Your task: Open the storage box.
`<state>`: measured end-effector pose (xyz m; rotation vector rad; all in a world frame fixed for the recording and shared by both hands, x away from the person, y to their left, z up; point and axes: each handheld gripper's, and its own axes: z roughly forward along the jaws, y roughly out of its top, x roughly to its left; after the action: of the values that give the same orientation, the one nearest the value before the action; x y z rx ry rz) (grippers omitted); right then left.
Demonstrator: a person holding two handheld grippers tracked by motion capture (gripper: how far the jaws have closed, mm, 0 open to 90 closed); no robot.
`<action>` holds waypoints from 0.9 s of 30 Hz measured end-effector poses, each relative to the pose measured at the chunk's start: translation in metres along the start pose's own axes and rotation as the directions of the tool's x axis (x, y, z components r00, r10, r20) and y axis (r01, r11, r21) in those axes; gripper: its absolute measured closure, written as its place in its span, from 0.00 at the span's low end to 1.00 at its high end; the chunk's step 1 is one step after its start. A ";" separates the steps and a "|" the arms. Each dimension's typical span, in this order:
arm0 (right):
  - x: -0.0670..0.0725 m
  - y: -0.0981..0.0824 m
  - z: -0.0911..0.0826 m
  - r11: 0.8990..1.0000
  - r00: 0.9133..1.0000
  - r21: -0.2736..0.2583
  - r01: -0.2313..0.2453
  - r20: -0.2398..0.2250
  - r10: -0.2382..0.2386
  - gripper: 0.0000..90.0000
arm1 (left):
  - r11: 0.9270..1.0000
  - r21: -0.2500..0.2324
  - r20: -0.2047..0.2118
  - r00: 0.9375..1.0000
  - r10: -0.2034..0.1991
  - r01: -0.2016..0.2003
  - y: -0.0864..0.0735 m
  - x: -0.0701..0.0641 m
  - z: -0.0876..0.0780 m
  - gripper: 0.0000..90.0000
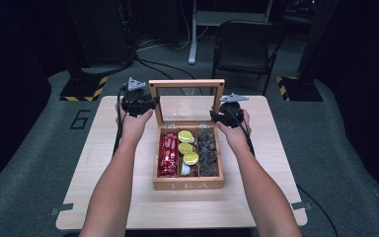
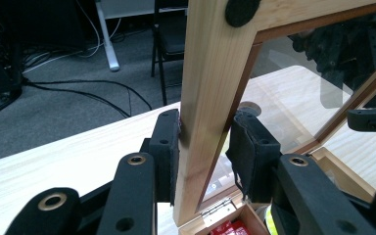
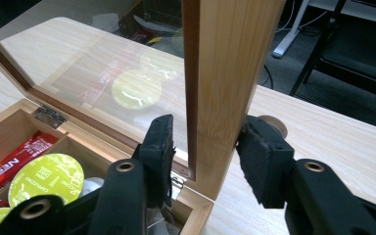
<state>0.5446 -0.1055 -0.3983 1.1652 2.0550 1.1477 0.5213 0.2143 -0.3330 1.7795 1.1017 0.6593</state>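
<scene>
A wooden tea box (image 1: pixel 187 185) stands open mid-table, its glass lid (image 1: pixel 186 83) upright. Inside lie red sachets (image 1: pixel 168 154), yellow-green capsules (image 1: pixel 187 147) and dark packets (image 1: pixel 208 150). My left gripper (image 1: pixel 140 103) is at the lid's left post; in the left gripper view it (image 2: pixel 206 122) is shut on that wooden post (image 2: pixel 210 73), both pads against the wood. My right gripper (image 1: pixel 224 114) straddles the lid's right post (image 3: pixel 230 58). In its own view the right gripper (image 3: pixel 209 122) has one pad (image 3: pixel 264 147) touching the wood and the other a sliver off it.
The light wooden table (image 1: pixel 128 197) has bare room all round the box. Beyond its far edge stand a black chair (image 1: pixel 242 47), a white desk leg (image 1: pixel 193 34) and cables on the grey floor. Yellow-black tape marks two stand bases.
</scene>
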 end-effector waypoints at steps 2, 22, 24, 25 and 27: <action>0.000 -0.001 0.001 1.000 1.000 0.005 -0.004 0.000 0.004 0.65 | 1.000 0.001 -0.004 1.000 0.002 -0.002 0.001 0.000 0.001 0.72; -0.004 -0.007 0.009 0.998 1.000 0.050 -0.021 0.011 0.021 0.72 | 1.000 0.003 0.004 1.000 0.008 -0.008 0.001 0.003 0.003 0.72; -0.003 -0.007 0.010 0.999 1.000 0.050 -0.022 0.011 0.022 0.72 | 1.000 0.004 0.006 1.000 0.009 -0.009 0.001 0.003 0.003 0.72; -0.004 -0.007 0.010 0.999 1.000 0.049 -0.019 0.011 0.019 0.72 | 1.000 0.004 0.003 1.000 0.011 -0.011 0.002 0.003 0.003 0.72; -0.004 -0.007 0.010 0.999 1.000 0.048 -0.017 0.007 0.016 0.72 | 1.000 0.003 -0.001 1.000 0.013 -0.013 0.001 0.002 0.004 0.72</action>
<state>0.5509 -0.1072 -0.4093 1.2092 2.0818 1.1065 0.5255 0.2139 -0.3337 1.7903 1.0932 0.6669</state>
